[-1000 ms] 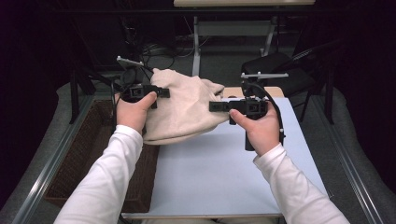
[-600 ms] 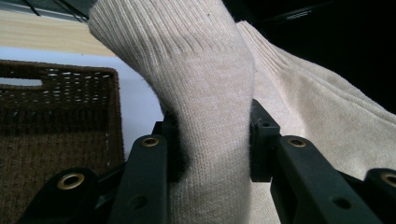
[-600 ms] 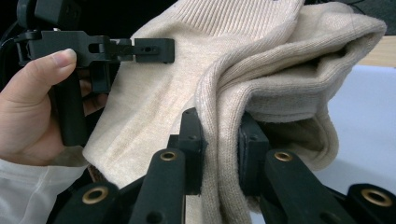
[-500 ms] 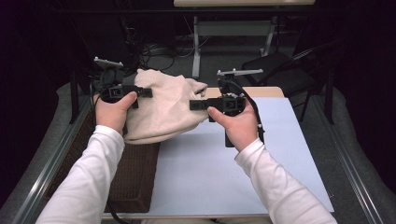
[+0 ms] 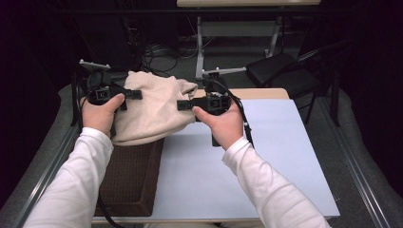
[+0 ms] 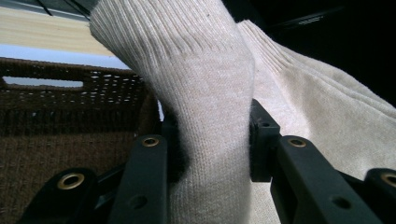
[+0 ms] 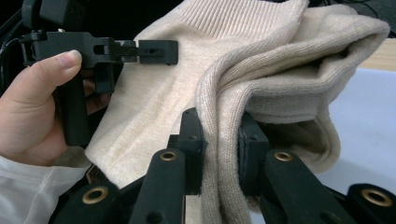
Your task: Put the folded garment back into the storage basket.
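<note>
Both tools clamp the beige sweater (image 5: 152,107): the left tool (image 6: 210,144) pinches a ribbed fold, the right tool (image 7: 219,149) grips a bunched edge. The sweater hangs between them, its lower edge draping over the brown wicker basket (image 5: 130,180) beside the table (image 5: 280,156).

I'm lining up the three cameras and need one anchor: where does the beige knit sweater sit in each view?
High view: the beige sweater hangs upper left of centre, stretched between the two grippers above the brown wicker basket.
Left gripper view: sweater runs up the middle, pinched between the jaws, with more fabric at right.
Right gripper view: sweater spans centre and upper right, a fold clamped between the jaws.
Shared landmark: the sweater's ribbed hem.
</note>
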{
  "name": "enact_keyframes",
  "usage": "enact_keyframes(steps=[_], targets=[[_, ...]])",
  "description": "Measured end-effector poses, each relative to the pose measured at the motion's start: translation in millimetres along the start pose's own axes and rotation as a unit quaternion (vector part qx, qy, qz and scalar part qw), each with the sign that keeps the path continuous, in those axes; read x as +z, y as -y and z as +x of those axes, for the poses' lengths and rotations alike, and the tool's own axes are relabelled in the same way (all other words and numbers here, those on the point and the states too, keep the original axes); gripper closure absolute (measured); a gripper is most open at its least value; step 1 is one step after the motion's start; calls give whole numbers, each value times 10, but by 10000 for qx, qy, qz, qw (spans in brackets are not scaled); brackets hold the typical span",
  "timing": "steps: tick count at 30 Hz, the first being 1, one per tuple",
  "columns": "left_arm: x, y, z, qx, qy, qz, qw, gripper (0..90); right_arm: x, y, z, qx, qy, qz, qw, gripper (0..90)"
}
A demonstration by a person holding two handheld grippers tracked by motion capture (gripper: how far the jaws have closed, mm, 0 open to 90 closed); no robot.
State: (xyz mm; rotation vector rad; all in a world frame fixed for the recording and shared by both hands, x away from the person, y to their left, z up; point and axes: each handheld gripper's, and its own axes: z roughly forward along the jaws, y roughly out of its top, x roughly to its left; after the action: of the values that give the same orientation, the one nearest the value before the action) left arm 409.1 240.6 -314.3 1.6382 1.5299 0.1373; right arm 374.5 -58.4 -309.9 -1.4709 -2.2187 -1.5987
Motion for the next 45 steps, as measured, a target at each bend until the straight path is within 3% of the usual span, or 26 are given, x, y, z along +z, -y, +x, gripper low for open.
enact_keyframes(steps=[3,26,36,45], targets=[[-35,-14,107,15,27,3,10000,669,82,-15,61,-45,18,8,10000,759],[-215,-38,428,-85,26,-84,9999,669,398,-40,251,-36,-79,66,9999,758],[-396,-50,585,-74,-48,-117,9999,670,542,-52,401,-121,-194,95,9997,758],[-443,-13,721,-140,-104,-111,9998,670,689,-25,481,-139,-217,181,9995,758]])
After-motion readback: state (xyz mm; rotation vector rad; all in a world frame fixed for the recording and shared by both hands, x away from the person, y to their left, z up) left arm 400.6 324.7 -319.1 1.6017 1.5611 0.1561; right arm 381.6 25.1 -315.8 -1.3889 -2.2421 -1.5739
